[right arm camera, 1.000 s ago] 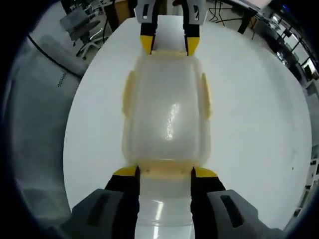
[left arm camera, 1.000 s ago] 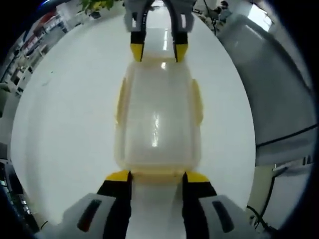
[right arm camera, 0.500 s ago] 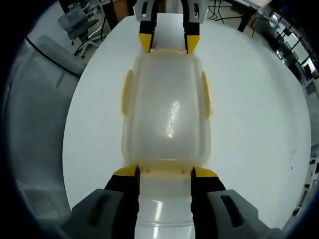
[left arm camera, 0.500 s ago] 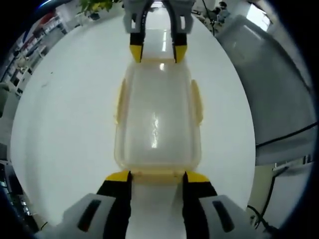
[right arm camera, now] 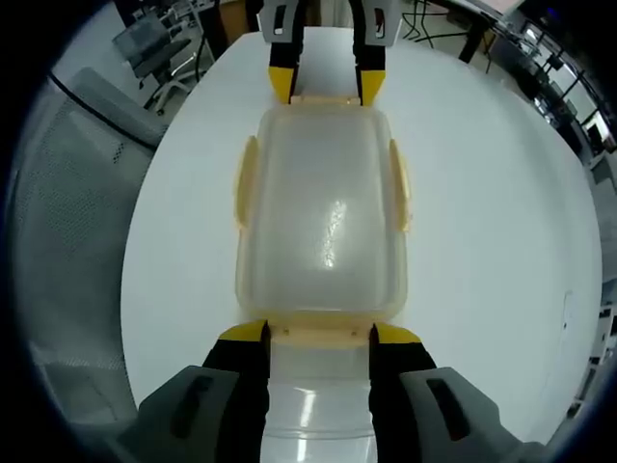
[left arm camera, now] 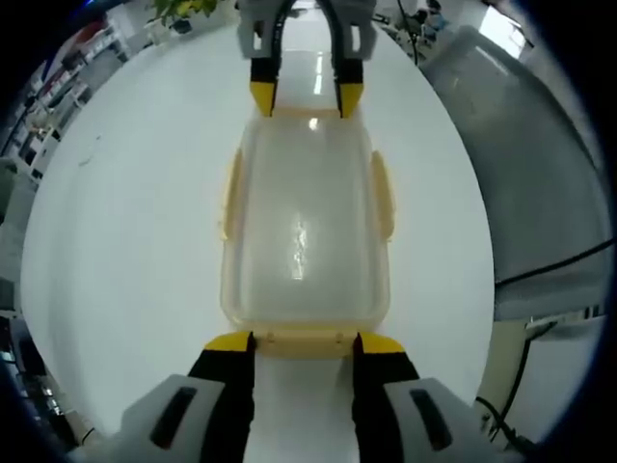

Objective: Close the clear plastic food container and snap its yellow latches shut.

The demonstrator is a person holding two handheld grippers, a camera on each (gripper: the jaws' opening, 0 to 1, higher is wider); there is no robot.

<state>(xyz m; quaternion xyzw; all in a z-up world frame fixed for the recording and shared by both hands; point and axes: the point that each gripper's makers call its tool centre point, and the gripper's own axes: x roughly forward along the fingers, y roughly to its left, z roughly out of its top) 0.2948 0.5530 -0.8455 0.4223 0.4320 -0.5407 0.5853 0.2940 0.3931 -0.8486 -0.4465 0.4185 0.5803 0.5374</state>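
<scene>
On white table (left arm camera: 116, 241), lidded container (left arm camera: 304, 231) between both gaping, empty-jawed grippers (left arm camera: 301, 340) (right arm camera: 318, 333).

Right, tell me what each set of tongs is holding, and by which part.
Neither visibly grips anything. The left tongs and right tongs stand open at opposite short ends of the clear plastic food container, tips beside its yellow end latches.

I see a glossy white table (left arm camera: 125, 222) spreading under my view, with a grey mesh chair back (left arm camera: 521, 174) close against its edge. In my right gripper view a rolling office chair (right arm camera: 154, 48) stands off past the table, and green plant leaves (left arm camera: 183, 10) show beyond the far edge in the left gripper view.
</scene>
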